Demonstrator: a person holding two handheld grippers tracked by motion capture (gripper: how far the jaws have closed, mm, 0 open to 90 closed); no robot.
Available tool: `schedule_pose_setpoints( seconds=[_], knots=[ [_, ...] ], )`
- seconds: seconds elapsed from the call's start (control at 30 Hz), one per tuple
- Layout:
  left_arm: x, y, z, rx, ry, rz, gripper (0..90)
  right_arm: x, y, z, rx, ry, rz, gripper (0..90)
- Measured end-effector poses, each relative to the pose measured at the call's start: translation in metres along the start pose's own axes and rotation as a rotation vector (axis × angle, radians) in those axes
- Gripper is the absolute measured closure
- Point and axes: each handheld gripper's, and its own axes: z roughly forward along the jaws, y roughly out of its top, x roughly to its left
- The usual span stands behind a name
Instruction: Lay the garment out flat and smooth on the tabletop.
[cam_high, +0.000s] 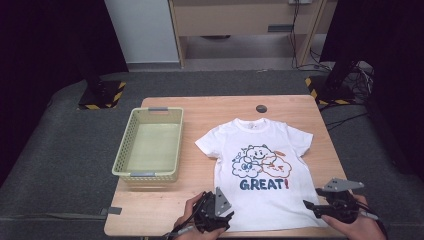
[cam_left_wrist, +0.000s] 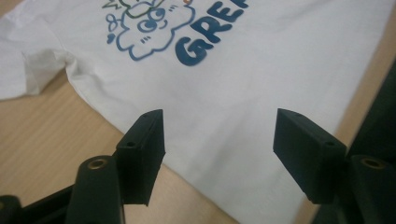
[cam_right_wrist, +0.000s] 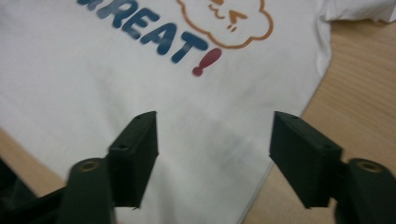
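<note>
One white T-shirt (cam_high: 257, 165), one yellow-green basket (cam_high: 150, 145), one wooden table (cam_high: 210, 115), two tools, left tool (cam_high: 216, 214), right tool (cam_high: 325, 206)

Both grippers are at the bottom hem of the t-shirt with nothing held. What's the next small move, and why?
Probably lower both grippers onto the hem corners and close. The t-shirt lies flat, print up, on the table, and the left gripper and right gripper stand open above its bottom edge with no cloth between the pads. A grip on both corners would allow a fold up toward the collar, or a lift toward the basket.
</note>
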Motion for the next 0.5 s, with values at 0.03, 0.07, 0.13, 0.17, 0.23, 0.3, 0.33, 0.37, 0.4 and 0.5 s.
schedule_pose_setpoints(
  seconds=[0.03, 0.07, 0.13, 0.17, 0.23, 0.3, 0.33, 0.37, 0.4, 0.5],
  knots=[
    [0.004, 0.003, 0.006, -0.001, 0.01, 0.002, 31.2, -0.006, 0.004, 0.004, -0.006, -0.007, 0.009, 25.2],
    [0.01, 0.005, 0.013, -0.005, 0.006, -0.026, 30.7, -0.01, 0.007, 0.009, 0.009, -0.024, 0.017, 20.9],
    [0.02, 0.006, 0.026, -0.01, -0.002, -0.061, 30.4, -0.019, 0.014, 0.018, 0.016, -0.066, 0.003, 15.7],
    [0.025, 0.006, 0.035, -0.004, 0.0, -0.066, 29.5, -0.022, 0.016, 0.022, 0.019, -0.071, 0.009, 13.0],
    [0.031, 0.007, 0.048, 0.007, 0.012, -0.066, 25.9, -0.031, 0.024, 0.031, 0.013, -0.07, 0.022, 9.3],
    [0.035, 0.009, 0.056, -0.008, -0.013, -0.084, 22.6, -0.039, 0.03, 0.039, 0.005, -0.059, 0.033, 6.7],
    [0.036, 0.009, 0.059, -0.019, -0.027, -0.087, 20.6, -0.043, 0.034, 0.041, 0.001, -0.061, 0.054, 7.3],
    [0.036, 0.009, 0.061, -0.023, -0.037, -0.085, 19.3, -0.048, 0.036, 0.043, -0.009, -0.058, 0.068, 8.2],
    [0.037, 0.008, 0.064, -0.023, -0.045, -0.088, 18.3, -0.052, 0.039, 0.045, -0.016, -0.054, 0.08, 8.4],
    [0.038, 0.006, 0.071, -0.022, -0.069, -0.108, 14.3, -0.067, 0.048, 0.052, -0.006, -0.054, 0.112, 11.6]
  ],
)
